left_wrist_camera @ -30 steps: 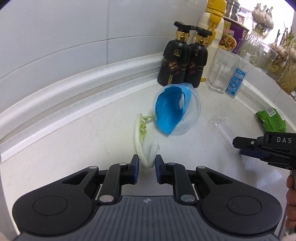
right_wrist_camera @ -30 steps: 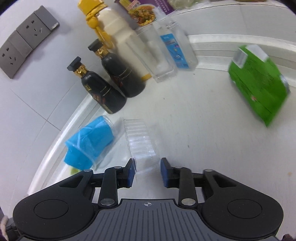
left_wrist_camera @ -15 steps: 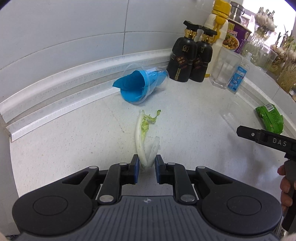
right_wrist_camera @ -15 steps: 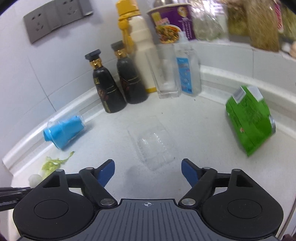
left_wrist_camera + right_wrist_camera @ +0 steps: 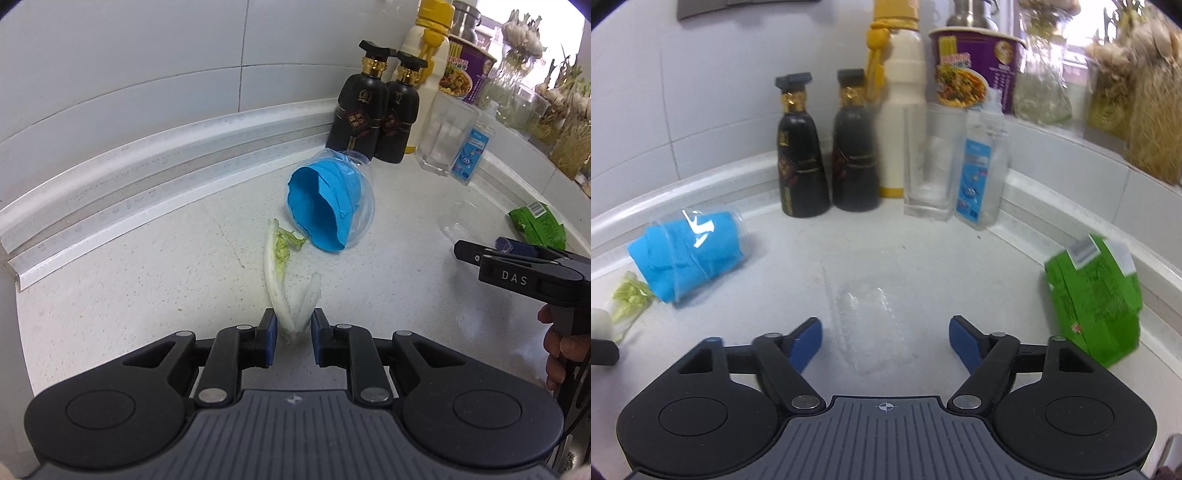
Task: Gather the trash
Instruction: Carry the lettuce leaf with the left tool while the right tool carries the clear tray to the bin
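The left gripper [image 5: 293, 334] pinches the cabbage stalk [image 5: 286, 284] and should hold firm; the right gripper [image 5: 884, 339], spread wide, should centre over the clear plastic tray [image 5: 873, 321].

Left gripper [image 5: 293, 332] clamped; right gripper [image 5: 885, 338] (agape)

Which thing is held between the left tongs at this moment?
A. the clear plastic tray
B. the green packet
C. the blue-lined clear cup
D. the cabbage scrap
D: in the left wrist view the left tongs are closed on the white stem end of the cabbage scrap, while the blue-lined clear cup lies apart on the counter behind it.
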The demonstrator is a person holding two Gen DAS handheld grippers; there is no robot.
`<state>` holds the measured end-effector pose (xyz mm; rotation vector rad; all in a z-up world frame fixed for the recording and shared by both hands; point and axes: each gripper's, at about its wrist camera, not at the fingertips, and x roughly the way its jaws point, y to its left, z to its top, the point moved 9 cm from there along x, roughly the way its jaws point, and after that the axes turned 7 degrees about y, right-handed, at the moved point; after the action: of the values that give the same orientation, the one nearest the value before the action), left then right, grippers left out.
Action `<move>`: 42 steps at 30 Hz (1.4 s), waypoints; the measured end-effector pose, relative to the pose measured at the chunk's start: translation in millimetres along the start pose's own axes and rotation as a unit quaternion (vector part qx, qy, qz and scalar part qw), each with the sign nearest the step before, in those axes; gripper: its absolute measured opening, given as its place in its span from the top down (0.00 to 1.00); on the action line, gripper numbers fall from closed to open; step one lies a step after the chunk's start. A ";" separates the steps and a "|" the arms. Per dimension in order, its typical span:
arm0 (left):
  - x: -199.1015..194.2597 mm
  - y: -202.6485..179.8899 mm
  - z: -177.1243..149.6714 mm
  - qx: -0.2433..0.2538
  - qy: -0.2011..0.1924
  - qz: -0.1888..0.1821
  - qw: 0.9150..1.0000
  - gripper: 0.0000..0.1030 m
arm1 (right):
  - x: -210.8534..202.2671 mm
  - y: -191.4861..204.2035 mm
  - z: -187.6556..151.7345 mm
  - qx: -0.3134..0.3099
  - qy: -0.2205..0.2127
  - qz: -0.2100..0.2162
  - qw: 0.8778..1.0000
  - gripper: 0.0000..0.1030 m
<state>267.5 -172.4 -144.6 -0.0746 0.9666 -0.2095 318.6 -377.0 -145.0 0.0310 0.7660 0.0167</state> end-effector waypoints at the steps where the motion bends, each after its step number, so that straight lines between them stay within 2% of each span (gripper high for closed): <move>1: -0.6 -0.1 0.1 0.001 0.000 0.000 1.000 0.84 | 0.6 1.0 -0.2 -0.003 0.002 0.000 1.000 0.50; 4: -3.4 0.5 0.3 0.003 0.001 0.000 1.000 0.84 | -1.5 5.0 0.1 -0.007 0.002 -0.002 1.000 0.55; 26: -45.1 21.0 -29.8 -0.007 0.009 0.004 1.000 0.85 | -72.4 77.6 -18.5 -0.036 0.002 0.031 0.999 0.56; 42: -83.4 44.6 -53.6 -0.038 -0.011 0.001 0.999 0.88 | -113.9 130.0 -54.5 -0.040 0.020 0.067 0.997 0.55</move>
<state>183.9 -109.7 -114.5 -0.1442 0.9519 -0.1695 198.2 -248.8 -100.8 0.0067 0.8022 0.1755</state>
